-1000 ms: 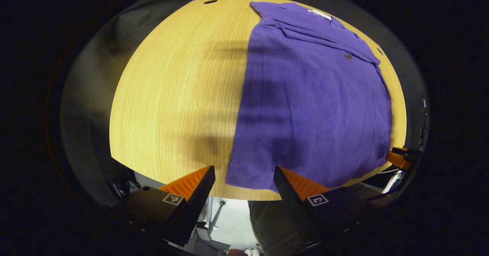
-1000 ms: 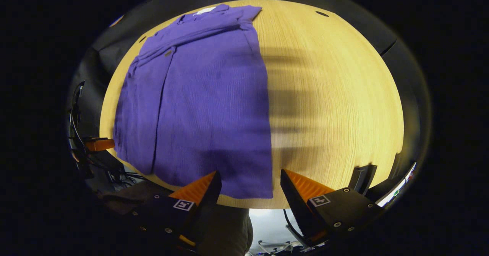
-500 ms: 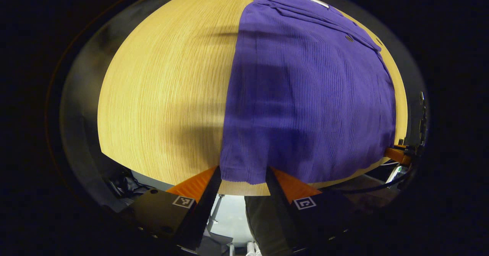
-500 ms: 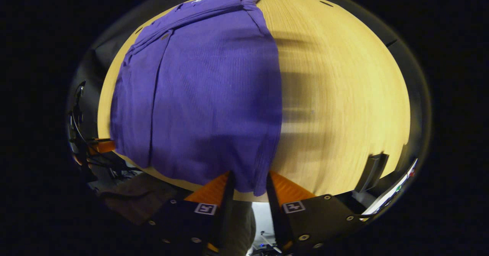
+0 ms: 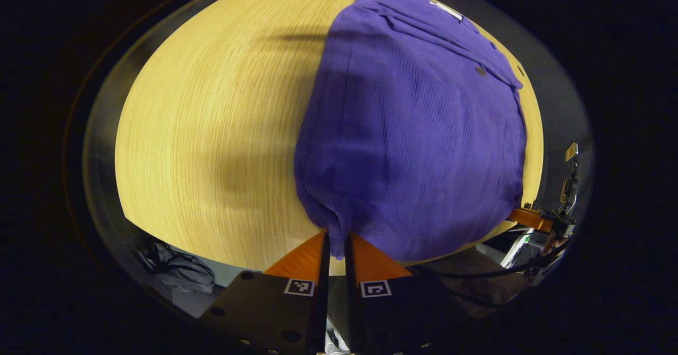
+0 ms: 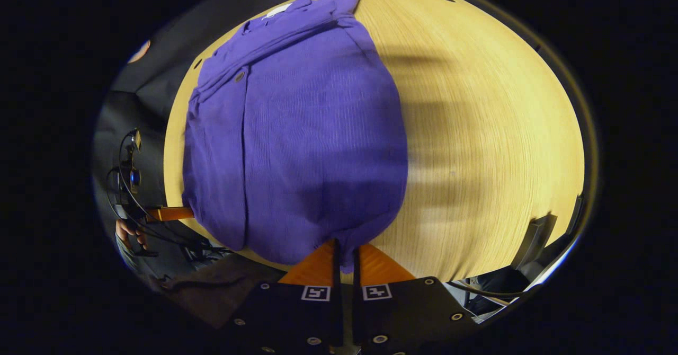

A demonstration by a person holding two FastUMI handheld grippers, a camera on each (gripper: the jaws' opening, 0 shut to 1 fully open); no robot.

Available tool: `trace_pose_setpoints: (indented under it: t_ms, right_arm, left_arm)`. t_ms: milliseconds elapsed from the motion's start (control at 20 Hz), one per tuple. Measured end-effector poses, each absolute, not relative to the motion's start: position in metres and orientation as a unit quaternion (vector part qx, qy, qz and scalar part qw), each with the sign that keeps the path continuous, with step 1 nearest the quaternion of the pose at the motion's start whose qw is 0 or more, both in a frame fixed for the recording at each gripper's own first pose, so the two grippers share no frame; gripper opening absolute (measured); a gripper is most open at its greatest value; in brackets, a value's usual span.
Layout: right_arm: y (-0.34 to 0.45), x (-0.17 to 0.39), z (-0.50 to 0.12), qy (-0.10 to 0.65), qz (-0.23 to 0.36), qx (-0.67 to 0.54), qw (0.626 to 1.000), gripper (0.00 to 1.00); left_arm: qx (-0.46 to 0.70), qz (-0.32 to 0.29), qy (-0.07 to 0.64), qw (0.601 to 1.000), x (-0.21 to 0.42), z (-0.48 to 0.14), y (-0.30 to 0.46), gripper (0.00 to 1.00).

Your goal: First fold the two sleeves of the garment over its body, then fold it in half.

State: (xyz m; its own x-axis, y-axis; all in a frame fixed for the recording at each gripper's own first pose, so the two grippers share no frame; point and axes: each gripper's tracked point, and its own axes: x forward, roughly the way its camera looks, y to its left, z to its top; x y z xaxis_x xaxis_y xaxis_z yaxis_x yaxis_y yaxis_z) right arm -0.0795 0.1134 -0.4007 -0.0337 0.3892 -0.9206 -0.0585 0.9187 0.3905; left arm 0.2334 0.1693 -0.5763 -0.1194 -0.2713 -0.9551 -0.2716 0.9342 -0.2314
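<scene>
While both grippers pinch the hem, the purple garment (image 5: 418, 143) lies on the wooden table (image 5: 212, 132).

Nearest, the left gripper (image 5: 337, 241) has its fingers pressed together on one bottom corner, and the right gripper (image 6: 344, 251) clamps the other corner likewise. Beyond them the body lies flat with sleeves folded in, collar at the far edge of the table.

The garment (image 5: 418, 143) is matt, finely ribbed cloth; the tabletop (image 5: 212, 132) is smooth, light-grained wood with a faint sheen.
</scene>
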Motion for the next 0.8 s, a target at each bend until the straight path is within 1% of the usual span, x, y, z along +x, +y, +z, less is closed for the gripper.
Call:
trace_pose_setpoints:
  t_ms: [50, 100, 200, 400, 450, 550, 800]
  right_arm:
    - [0.116, -0.073, -0.395, 0.695, 0.166, 0.127, 0.688, 0.07]
    - [0.118, -0.068, -0.389, 0.689, 0.171, 0.134, 0.691, 0.07]
    - [0.119, -0.06, -0.378, 0.681, 0.178, 0.138, 0.696, 0.07]
    - [0.12, -0.04, -0.352, 0.66, 0.193, 0.145, 0.712, 0.06]
    - [0.122, -0.025, -0.339, 0.646, 0.195, 0.151, 0.723, 0.06]
    - [0.122, -0.011, -0.32, 0.631, 0.199, 0.161, 0.733, 0.06]
    - [0.121, 0.038, -0.276, 0.588, 0.208, 0.169, 0.763, 0.06]
  left_arm:
    - [-0.182, 0.001, 0.74, 0.647, 0.247, -0.568, 0.172, 0.14]
    - [-0.18, -0.006, 0.733, 0.655, 0.248, -0.564, 0.174, 0.12]
    - [-0.166, -0.014, 0.726, 0.667, 0.265, -0.561, 0.177, 0.12]
    - [-0.153, -0.035, 0.696, 0.7, 0.302, -0.53, 0.177, 0.12]
    - [-0.149, -0.045, 0.676, 0.72, 0.321, -0.509, 0.178, 0.12]
    - [-0.138, -0.057, 0.656, 0.74, 0.344, -0.486, 0.179, 0.12]
    - [-0.098, -0.071, 0.627, 0.77, 0.404, -0.457, 0.193, 0.12]
